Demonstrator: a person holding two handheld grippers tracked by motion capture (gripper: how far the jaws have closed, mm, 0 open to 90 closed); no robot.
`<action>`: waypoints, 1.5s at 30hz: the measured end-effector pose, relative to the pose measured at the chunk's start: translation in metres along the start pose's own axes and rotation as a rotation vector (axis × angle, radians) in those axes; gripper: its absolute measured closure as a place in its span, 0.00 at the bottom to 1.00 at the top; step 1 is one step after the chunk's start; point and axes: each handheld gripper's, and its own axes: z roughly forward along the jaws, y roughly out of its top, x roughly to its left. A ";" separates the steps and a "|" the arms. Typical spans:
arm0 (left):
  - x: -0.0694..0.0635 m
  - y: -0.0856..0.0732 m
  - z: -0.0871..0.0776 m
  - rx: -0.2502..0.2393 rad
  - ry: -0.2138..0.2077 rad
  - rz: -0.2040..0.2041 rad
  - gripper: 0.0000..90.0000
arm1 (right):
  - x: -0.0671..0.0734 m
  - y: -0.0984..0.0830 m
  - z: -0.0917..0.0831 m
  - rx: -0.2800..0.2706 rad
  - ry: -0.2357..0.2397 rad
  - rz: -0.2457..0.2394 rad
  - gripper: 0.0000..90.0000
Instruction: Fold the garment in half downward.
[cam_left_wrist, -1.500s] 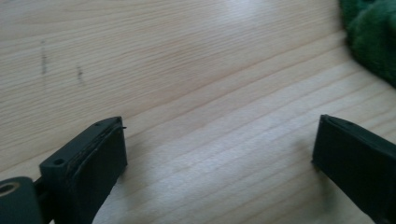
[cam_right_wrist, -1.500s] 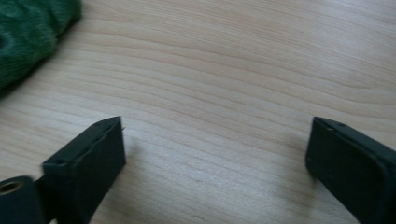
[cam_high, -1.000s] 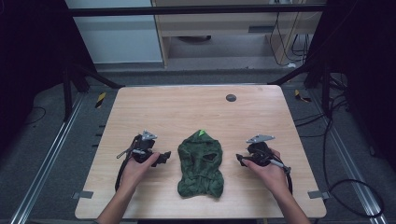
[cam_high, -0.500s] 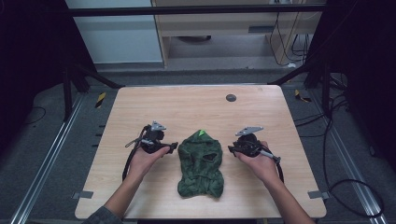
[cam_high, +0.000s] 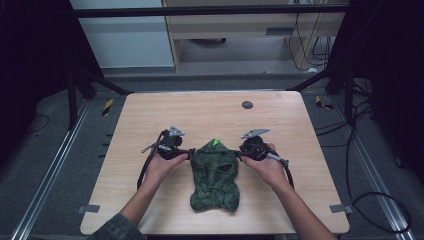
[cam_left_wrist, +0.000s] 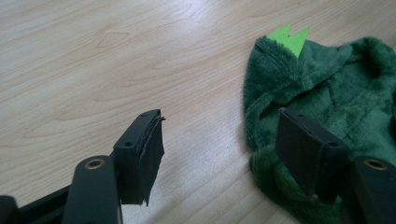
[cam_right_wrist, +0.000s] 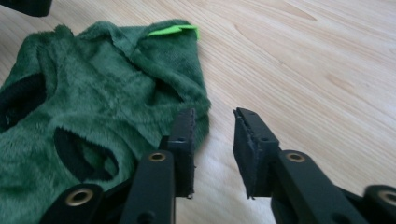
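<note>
A dark green plush garment (cam_high: 215, 175) with dark holes and a bright green tag (cam_high: 215, 142) lies flat at the middle of the wooden table (cam_high: 150, 115). My left gripper (cam_high: 188, 152) is at its upper left edge, open wide. In the left gripper view (cam_left_wrist: 219, 149) one jaw hangs over bare wood and the other over the garment's (cam_left_wrist: 355, 88) edge. My right gripper (cam_high: 241, 152) is at the upper right edge, open with a narrower gap. In the right gripper view (cam_right_wrist: 212, 135) one jaw overlaps the garment's (cam_right_wrist: 102, 88) hem, below the tag (cam_right_wrist: 173, 30).
A small dark disc (cam_high: 247, 104) lies near the table's far edge. Grey tape marks (cam_high: 89, 208) (cam_high: 338, 208) sit at the two near corners. Cables (cam_high: 145, 170) trail from each gripper along the person's forearms. Dark frame posts stand beyond the table.
Both grippers have moved inward from the table's sides to the garment's upper edges. The garment has not moved.
</note>
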 end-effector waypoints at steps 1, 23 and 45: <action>0.000 0.000 0.001 -0.001 -0.003 -0.001 0.36 | 0.000 0.000 0.000 0.000 0.000 0.000 0.73; -0.010 -0.008 0.018 0.048 -0.027 0.025 0.37 | 0.013 0.007 0.031 0.072 -0.004 -0.040 0.64; -0.015 -0.014 0.024 0.071 -0.090 0.029 0.60 | 0.015 0.004 0.034 0.096 0.024 -0.048 0.78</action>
